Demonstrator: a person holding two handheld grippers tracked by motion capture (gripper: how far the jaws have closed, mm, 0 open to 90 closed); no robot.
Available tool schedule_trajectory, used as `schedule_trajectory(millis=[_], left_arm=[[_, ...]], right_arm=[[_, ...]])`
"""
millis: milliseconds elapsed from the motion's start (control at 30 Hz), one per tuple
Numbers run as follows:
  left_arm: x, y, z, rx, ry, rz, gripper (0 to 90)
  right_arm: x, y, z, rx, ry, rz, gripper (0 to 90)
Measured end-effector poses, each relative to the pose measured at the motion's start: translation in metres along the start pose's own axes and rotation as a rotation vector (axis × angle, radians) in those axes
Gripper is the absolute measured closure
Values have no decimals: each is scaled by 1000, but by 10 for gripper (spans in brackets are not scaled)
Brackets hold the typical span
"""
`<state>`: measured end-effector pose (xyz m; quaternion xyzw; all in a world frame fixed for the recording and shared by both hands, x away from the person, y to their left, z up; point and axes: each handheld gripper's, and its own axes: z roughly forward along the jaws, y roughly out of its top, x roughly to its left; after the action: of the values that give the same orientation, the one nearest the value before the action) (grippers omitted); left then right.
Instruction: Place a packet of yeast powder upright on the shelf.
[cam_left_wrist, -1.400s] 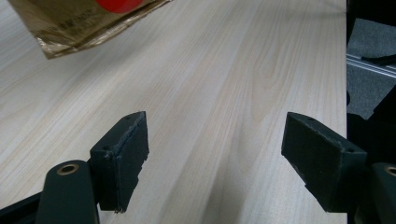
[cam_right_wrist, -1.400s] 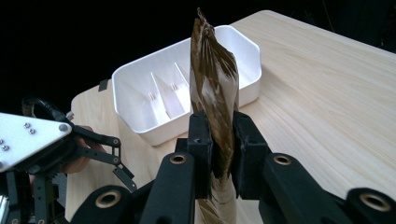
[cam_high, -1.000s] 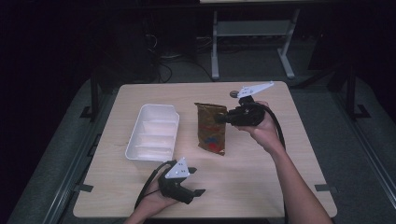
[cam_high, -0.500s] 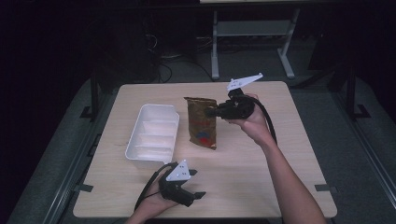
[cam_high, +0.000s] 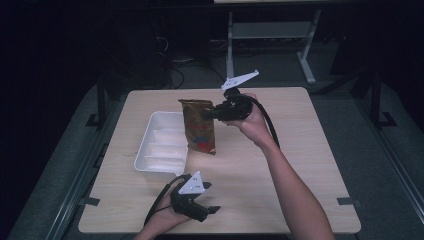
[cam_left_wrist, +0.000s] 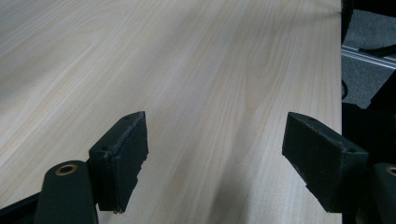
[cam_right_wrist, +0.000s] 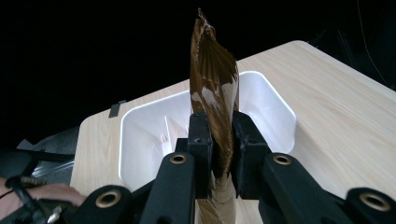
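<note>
One pale wood table (cam_high: 310, 165), white tray (cam_high: 162, 150), dark surrounding room

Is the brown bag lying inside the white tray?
No, the brown bag hangs in the air, pinched in the right gripper, beside the white tray, not in it.

Both grippers are black, each topped by a pale grey three-cornered plate and trailing a black cable: the left gripper (cam_high: 212, 209) near the table's (cam_high: 300, 165) front edge, the right gripper (cam_high: 209, 114) farther back. Their jaws end in thick, matte black rectangular pads (cam_left_wrist: 122, 156) on black links with brass-coloured rivets (cam_right_wrist: 178, 159). The person's forearms are bare, with no sleeves showing.
</note>
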<state>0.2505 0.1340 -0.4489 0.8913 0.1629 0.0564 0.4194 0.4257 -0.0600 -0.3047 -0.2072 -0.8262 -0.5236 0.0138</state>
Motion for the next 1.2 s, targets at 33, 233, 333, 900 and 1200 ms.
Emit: schedule_trajectory(millis=[33,233,333,900,1200], left_arm=[[0,0,0,0,1,0,221],[3,-1,-1,0,8,-4,221],[4,-1,-2,-3,8,-6,221],[6,-3,-3,-3,12,-12,221],[7,-3,-5,-7,17,-13,222]], right_arm=[[0,2,2,2,2,1,796],[0,12,11,-4,12,-2,796],[0,17,15,-4,13,-5,796],[-11,38,42,4,17,-2,796],[-15,47,59,9,18,-5,797]])
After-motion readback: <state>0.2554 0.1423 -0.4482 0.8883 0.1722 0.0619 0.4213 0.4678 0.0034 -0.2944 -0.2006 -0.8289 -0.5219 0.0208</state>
